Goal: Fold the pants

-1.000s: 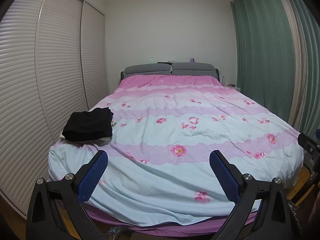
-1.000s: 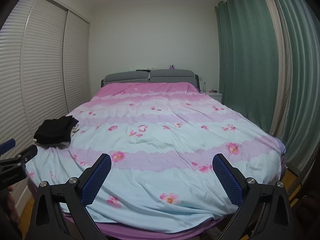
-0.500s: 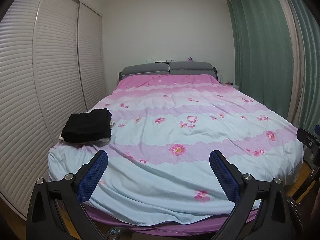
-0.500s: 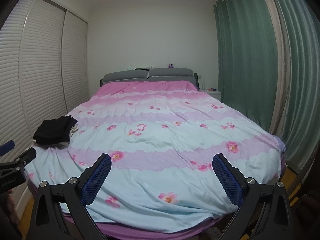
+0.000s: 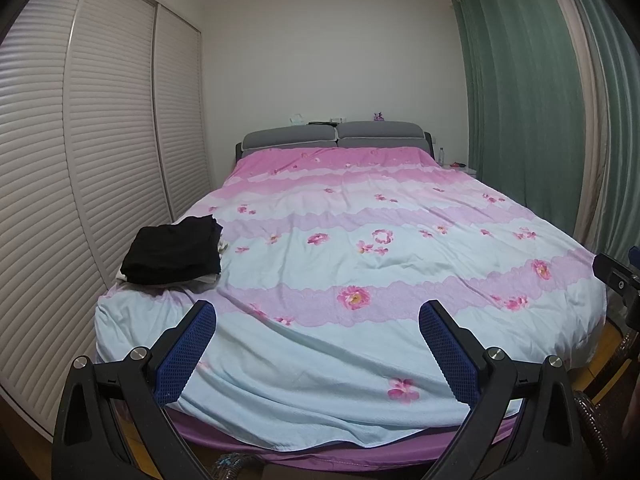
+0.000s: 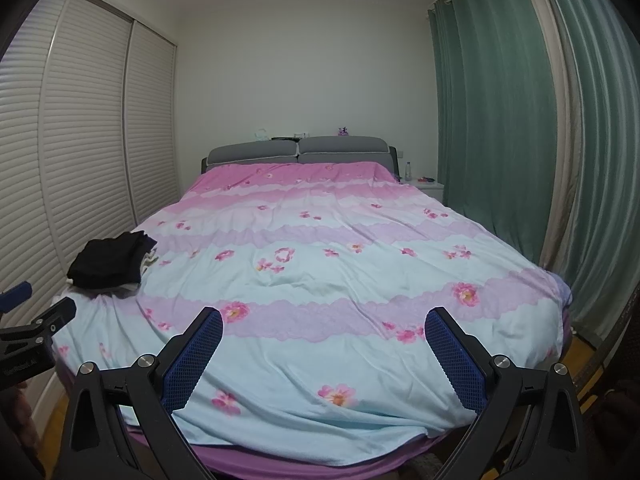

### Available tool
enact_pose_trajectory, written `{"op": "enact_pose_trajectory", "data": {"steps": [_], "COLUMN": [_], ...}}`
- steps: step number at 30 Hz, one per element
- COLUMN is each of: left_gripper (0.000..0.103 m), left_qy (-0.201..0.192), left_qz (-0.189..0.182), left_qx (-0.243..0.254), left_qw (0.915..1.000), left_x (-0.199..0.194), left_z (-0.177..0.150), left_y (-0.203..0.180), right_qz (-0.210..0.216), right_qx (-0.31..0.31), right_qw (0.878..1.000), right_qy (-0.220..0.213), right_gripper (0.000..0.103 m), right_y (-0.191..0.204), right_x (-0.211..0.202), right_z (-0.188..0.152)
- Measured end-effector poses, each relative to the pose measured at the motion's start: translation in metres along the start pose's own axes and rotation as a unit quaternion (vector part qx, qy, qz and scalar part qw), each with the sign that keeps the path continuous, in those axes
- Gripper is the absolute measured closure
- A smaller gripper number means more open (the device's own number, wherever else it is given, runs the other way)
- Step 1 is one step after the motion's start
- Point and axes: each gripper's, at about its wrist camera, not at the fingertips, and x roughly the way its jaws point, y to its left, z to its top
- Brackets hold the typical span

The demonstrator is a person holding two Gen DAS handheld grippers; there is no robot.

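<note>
A stack of folded black pants rests on the near left part of the bed, over a strip of pale cloth; the right wrist view shows the same black pants at its left. My left gripper hangs open at the foot of the bed, blue pads wide apart, nothing between them. My right gripper is open too and holds nothing, also off the foot of the bed. Both are well short of the stack. The left gripper's body shows at the right view's left edge.
A flowered pink, lilac and pale blue cover spreads over the bed. Slatted wardrobe doors run close along the left side. Green curtains hang on the right. A grey headboard and a small nightstand stand at the back.
Both cameras have pulled back and tipped up slightly, so the bed sits a little lower and smaller in view. The pants stack has not moved. Both grippers stay open.
</note>
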Motion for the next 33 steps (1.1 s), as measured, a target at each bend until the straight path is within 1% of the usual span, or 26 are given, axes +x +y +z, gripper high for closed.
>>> {"op": "enact_pose_trajectory", "data": {"steps": [33], "left_gripper": [0.000], "left_qy": [-0.001], "left_qz": [-0.002], "left_qx": [-0.003], "left_qw": [1.0000], "left_x": [-0.0005], "left_z": [0.0022], "left_y": [0.0056], "right_qz": [0.001], "right_qx": [0.000], "right_qw": [1.000], "right_qy": [-0.004], "right_gripper": [0.001], "right_y": [-0.0039], "right_x": [0.0014], "right_z": [0.0018]}}
